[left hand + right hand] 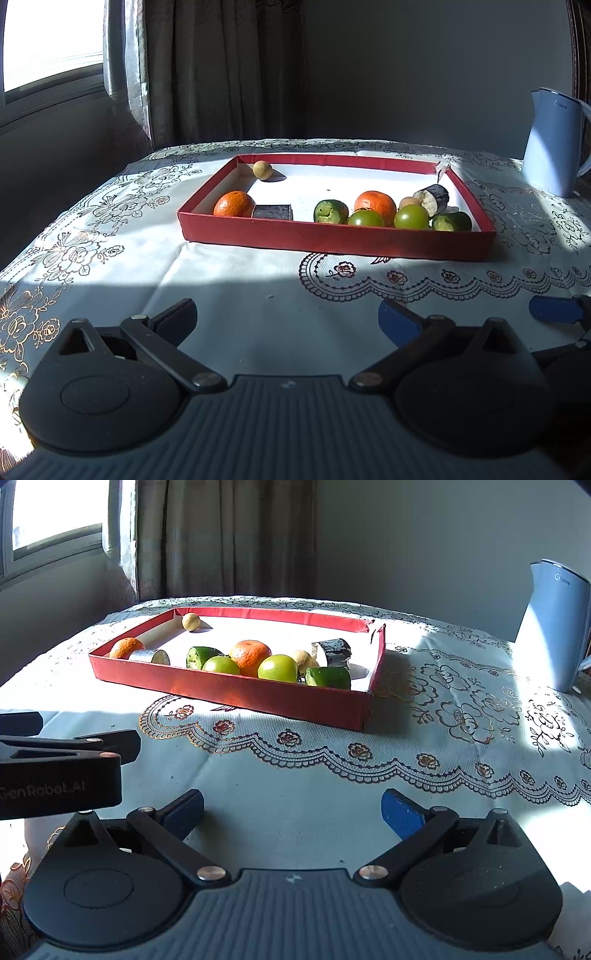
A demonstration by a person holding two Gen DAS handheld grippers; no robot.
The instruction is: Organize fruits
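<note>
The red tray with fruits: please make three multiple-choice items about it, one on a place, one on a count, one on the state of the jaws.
1. Where in the red tray does the small tan ball lie?
A. far left corner
B. near right corner
C. outside the tray

2. How many oranges are in the tray?
A. one
B. two
C. four

3. How do the jaws of the left gripper stand?
A. shut on a fruit
B. shut, empty
C. open, empty

Answers:
1 A, it sits alone by the far left wall.
2 B, one orange at the left end and one orange in the middle.
3 C, only cloth shows between them.
</note>
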